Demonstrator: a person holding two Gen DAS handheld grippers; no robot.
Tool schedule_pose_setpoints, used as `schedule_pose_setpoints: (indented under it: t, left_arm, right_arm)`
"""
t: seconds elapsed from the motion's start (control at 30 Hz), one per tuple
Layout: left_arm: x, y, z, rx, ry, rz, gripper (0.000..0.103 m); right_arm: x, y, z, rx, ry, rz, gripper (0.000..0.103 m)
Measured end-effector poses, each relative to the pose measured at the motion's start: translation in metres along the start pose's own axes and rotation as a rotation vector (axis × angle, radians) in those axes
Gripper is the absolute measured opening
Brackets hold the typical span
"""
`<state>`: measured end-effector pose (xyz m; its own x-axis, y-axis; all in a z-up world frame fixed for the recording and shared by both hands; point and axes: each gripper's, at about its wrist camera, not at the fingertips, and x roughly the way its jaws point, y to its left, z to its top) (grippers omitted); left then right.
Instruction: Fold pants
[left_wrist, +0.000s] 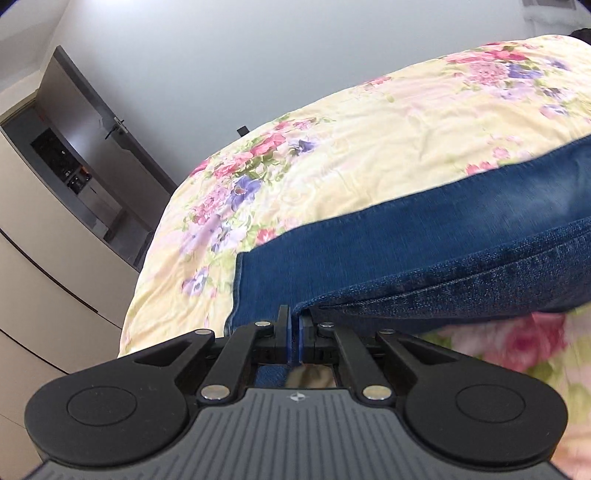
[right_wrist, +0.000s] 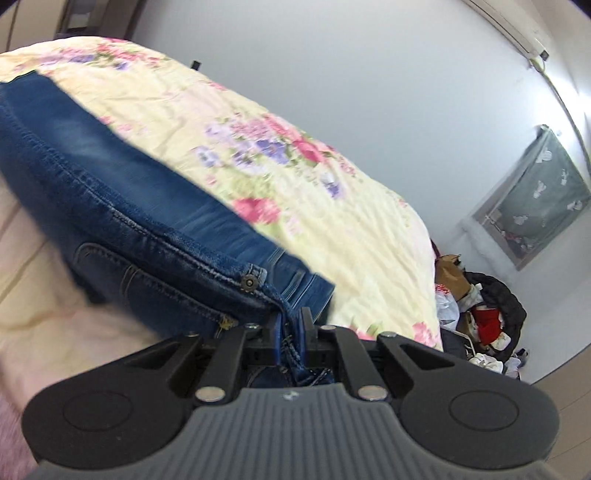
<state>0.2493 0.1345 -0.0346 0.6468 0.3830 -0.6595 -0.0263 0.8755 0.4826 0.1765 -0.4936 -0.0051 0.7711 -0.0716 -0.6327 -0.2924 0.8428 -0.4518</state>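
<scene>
A: Left gripper (left_wrist: 294, 322)?
B: Clamped on the hem end of the pants (left_wrist: 424, 236), near edge lifted off the bed.
A: Right gripper (right_wrist: 289, 325)?
B: Pinching the waistband by the rivet (right_wrist: 248, 281).
A: Beyond?
B: Denim stretches across the floral bedspread (left_wrist: 369, 147); clothes pile (right_wrist: 480, 321) by the far wall.

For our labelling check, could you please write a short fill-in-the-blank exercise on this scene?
1. Both grippers are shut on blue ____.
2. The right gripper pinches the jeans by their waistband, near a metal ____.
3. The left gripper grips the hem.
4. The bedspread bears a ____ print.

Missing words: jeans; rivet; floral
</scene>
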Motion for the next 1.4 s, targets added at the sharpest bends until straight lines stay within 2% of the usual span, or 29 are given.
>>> schedule_pose_setpoints:
  t: [0.17, 0.37, 0.5, 0.67, 0.77, 0.8, 0.83, 0.9, 0.93, 1.0, 1.03, 1.1, 1.13, 1.2, 1.3, 1.37, 1.4]
  left_arm:
    - [0.046, -0.009, 0.043, 0.002, 0.008, 0.016, 0.003]
    - [0.117, -0.042, 0.081, 0.067, 0.068, 0.034, 0.003]
    - [0.162, -0.069, 0.095, 0.121, 0.114, 0.032, 0.004]
    - [0.205, -0.092, 0.098, 0.168, 0.162, 0.035, 0.005]
    - [0.219, -0.096, 0.092, 0.189, 0.195, 0.023, 0.019]
    - [0.221, -0.096, 0.090, 0.206, 0.187, 0.030, 0.030]
    - [0.221, -0.093, 0.088, 0.216, 0.183, 0.045, 0.048]
    - [0.218, -0.082, 0.088, 0.208, 0.175, 0.078, 0.069]
    - [0.217, -0.074, 0.089, 0.201, 0.178, 0.067, 0.075]
    - [0.210, -0.058, 0.090, 0.213, 0.179, 0.057, 0.080]
    - [0.206, -0.052, 0.090, 0.230, 0.184, 0.078, 0.082]
    - [0.202, -0.039, 0.091, 0.273, 0.209, 0.102, 0.085]
    - [0.200, -0.033, 0.090, 0.288, 0.215, 0.113, 0.090]
    - [0.194, -0.022, 0.089, 0.303, 0.214, 0.132, 0.092]
    - [0.193, -0.012, 0.084, 0.330, 0.227, 0.202, 0.091]
    - [0.195, 0.001, 0.081, 0.313, 0.246, 0.249, 0.089]
    - [0.195, 0.007, 0.079, 0.295, 0.257, 0.265, 0.083]
  right_arm:
    - [0.063, -0.010, 0.039, 0.044, 0.034, -0.048, 0.001]
    - [0.175, -0.021, 0.072, 0.093, 0.106, -0.084, 0.001]
    - [0.245, -0.018, 0.080, 0.099, 0.154, -0.104, 0.001]
    - [0.297, -0.006, 0.070, 0.065, 0.231, -0.089, 0.001]
    - [0.308, -0.004, 0.063, 0.078, 0.242, -0.078, 0.001]
    - [0.310, -0.003, 0.062, 0.079, 0.245, -0.075, 0.002]
    - [0.312, -0.003, 0.062, 0.086, 0.247, -0.073, 0.002]
    - [0.311, -0.004, 0.061, 0.106, 0.250, -0.085, 0.005]
    - [0.310, -0.004, 0.062, 0.118, 0.249, -0.088, 0.007]
    - [0.305, -0.002, 0.063, 0.108, 0.251, -0.112, 0.015]
    - [0.302, 0.000, 0.065, 0.095, 0.248, -0.124, 0.019]
    - [0.295, 0.001, 0.067, 0.087, 0.243, -0.156, 0.046]
    - [0.290, 0.001, 0.068, 0.097, 0.238, -0.164, 0.049]
    - [0.280, 0.000, 0.070, 0.121, 0.241, -0.165, 0.050]
    - [0.267, 0.006, 0.070, 0.114, 0.241, -0.179, 0.050]
    - [0.261, 0.011, 0.069, 0.098, 0.255, -0.186, 0.050]
    - [0.258, 0.012, 0.067, 0.094, 0.260, -0.188, 0.049]
